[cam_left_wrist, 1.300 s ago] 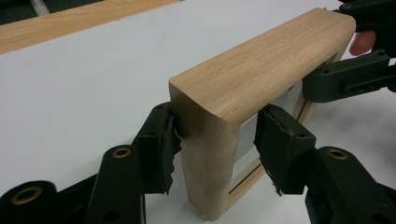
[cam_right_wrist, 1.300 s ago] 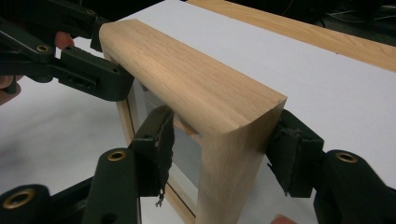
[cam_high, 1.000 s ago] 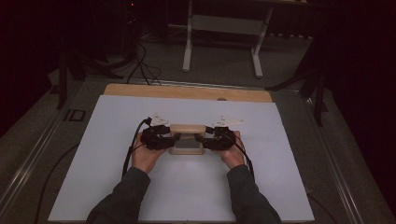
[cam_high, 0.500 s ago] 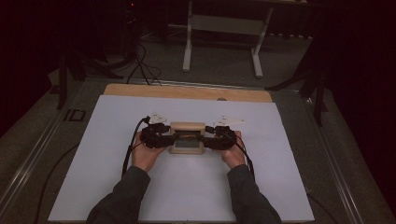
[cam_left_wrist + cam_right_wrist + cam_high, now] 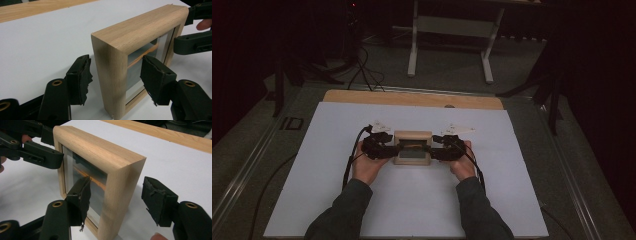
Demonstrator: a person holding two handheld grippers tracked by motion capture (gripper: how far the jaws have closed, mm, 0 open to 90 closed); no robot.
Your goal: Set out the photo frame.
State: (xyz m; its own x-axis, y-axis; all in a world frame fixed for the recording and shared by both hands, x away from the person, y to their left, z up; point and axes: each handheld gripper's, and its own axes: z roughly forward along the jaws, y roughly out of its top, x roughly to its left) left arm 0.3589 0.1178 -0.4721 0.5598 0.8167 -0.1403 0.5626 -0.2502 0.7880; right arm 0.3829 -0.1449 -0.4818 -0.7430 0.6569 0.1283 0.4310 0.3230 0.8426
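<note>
- Oak-coloured wood makes up the picture frame (image 5: pixel 412 148), which stands upright on its lower edge near the middle of the white table (image 5: pixel 312 200); its corners are rounded, the grain runs along each side, and a glass pane sits recessed inside.
- At its left end, the left gripper (image 5: pixel 384 148) straddles the frame's side post, one pad behind and one in front. In the left gripper view its jaws stand wide apart around the wood (image 5: pixel 117 65), with a gap on both sides, so they hold nothing.
- At its right end, the right gripper (image 5: pixel 438 148) straddles the other post the same way. In the right gripper view its jaws are also spread wide, one pad near the glass and one well off the back of the frame (image 5: pixel 120 182).
- White surface lies bare on every side of the frame, and the table's wooden far edge (image 5: pixel 412 98) is well apart from it.
</note>
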